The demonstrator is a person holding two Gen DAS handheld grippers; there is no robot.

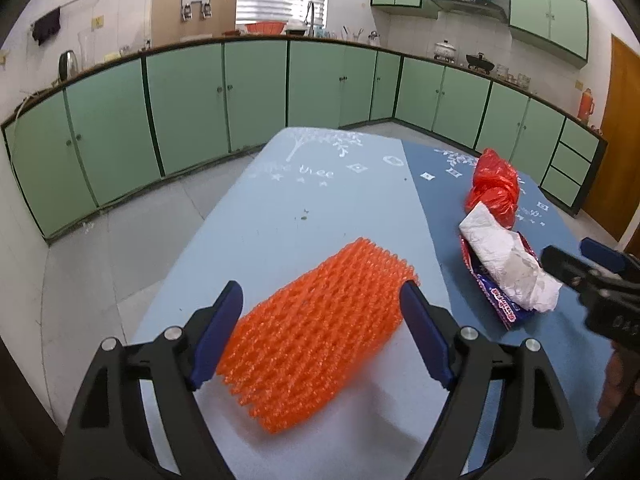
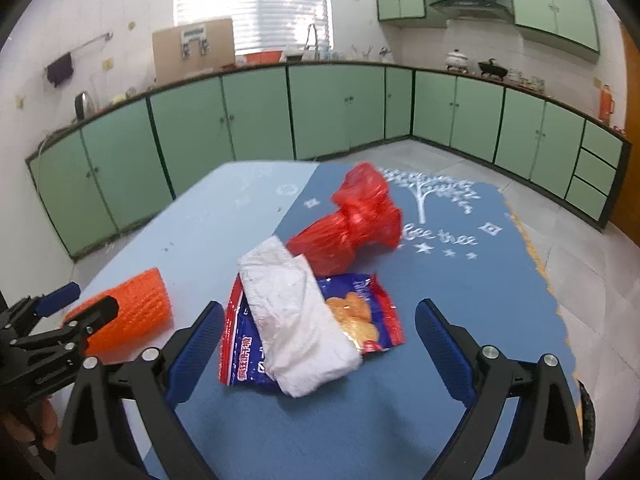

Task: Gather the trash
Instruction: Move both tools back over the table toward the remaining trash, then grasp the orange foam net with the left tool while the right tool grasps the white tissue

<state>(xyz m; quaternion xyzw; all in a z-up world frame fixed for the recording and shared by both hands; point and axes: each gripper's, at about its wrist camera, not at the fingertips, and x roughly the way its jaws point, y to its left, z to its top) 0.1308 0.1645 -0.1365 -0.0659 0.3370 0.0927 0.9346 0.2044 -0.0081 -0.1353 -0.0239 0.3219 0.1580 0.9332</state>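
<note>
Orange foam net sleeve: lying flat on the light-blue half of the bench, long axis running away from the camera, set between the two blue pads of the left claw. Left claw spread wide; left pad just beside the sleeve's near left edge, right pad at its right edge, no visible squeeze on the mesh.

Crumpled white tissue: resting across an opened red-and-blue snack wrapper on the dark-blue half of the bench. Both items placed ahead of and between the pads of the right claw, apart from them. Right claw spread wide, nothing pinched.

Red plastic bag: bunched, standing just beyond the tissue and wrapper, touching the tissue's far end in the right wrist view.

Bench cover printed with a white tree motif and lettering. In the right wrist view, left claw visible at the lower left edge over the sleeve, fingers of a hand below it.

Surroundings: tiled floor, green cabinets along the walls, window with blinds above.
</note>
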